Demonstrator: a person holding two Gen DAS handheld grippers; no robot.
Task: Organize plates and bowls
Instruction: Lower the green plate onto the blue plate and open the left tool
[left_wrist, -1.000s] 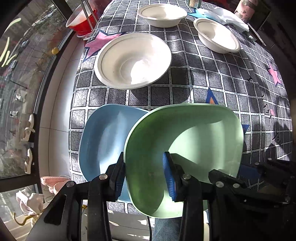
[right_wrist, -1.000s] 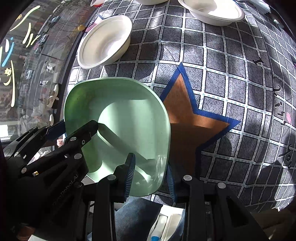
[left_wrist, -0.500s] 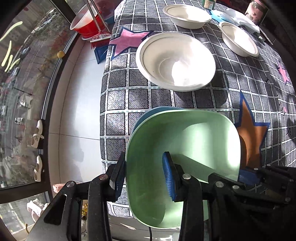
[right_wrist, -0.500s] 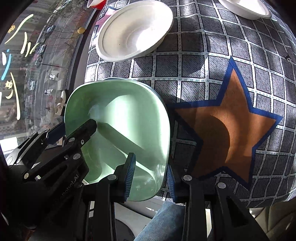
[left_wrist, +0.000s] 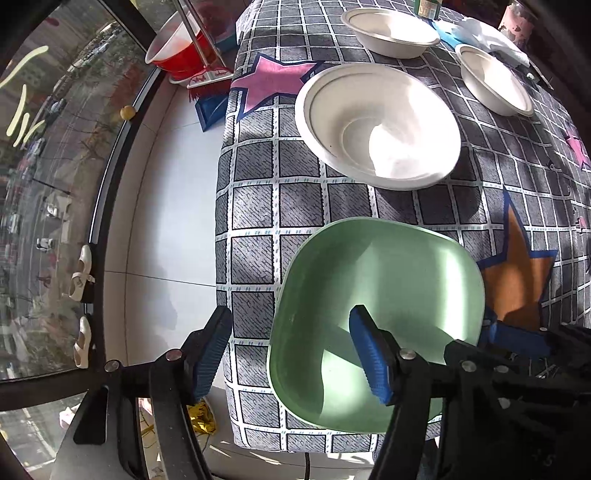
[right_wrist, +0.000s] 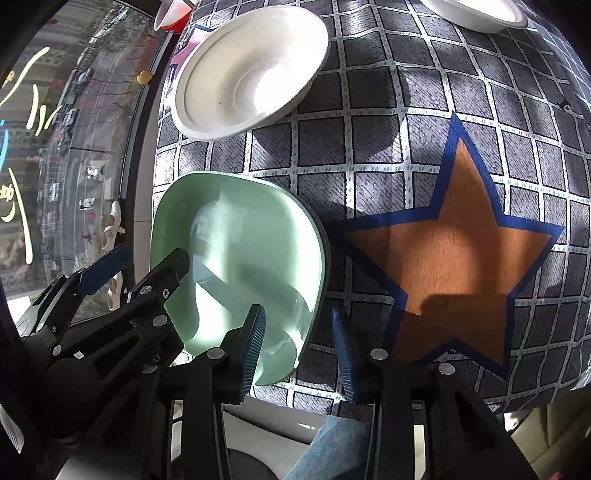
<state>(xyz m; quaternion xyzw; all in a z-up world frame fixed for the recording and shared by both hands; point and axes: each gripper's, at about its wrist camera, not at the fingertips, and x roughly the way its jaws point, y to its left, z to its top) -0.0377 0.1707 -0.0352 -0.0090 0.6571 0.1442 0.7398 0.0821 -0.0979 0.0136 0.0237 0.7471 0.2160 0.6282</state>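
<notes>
A pale green square plate (left_wrist: 376, 295) rests near the front left corner of the checked tablecloth (left_wrist: 258, 206). It covers the blue plate, of which only a thin dark edge shows at its right rim in the right wrist view. My left gripper (left_wrist: 290, 354) straddles the green plate's left rim, its jaws opening and its pads off the rim. My right gripper (right_wrist: 297, 350) straddles the green plate's (right_wrist: 240, 266) near right rim, jaws also opening, pads clear of it. The left gripper (right_wrist: 136, 269) shows there too. A large white bowl (left_wrist: 380, 125) stands just behind.
Two smaller white bowls (left_wrist: 391, 31) (left_wrist: 495, 85) sit farther back, near white napkins (left_wrist: 491, 37). An orange star (right_wrist: 454, 236) marks the cloth right of the plate. Left of the table lie bare floor, a red basin (left_wrist: 181, 48) and a glass wall. A person's jeans (right_wrist: 332, 443) show below.
The green plate was carried left over the blue plate and lowered onto it, hiding it. Both grippers, shut on its rim before, have now spread their fingers.
</notes>
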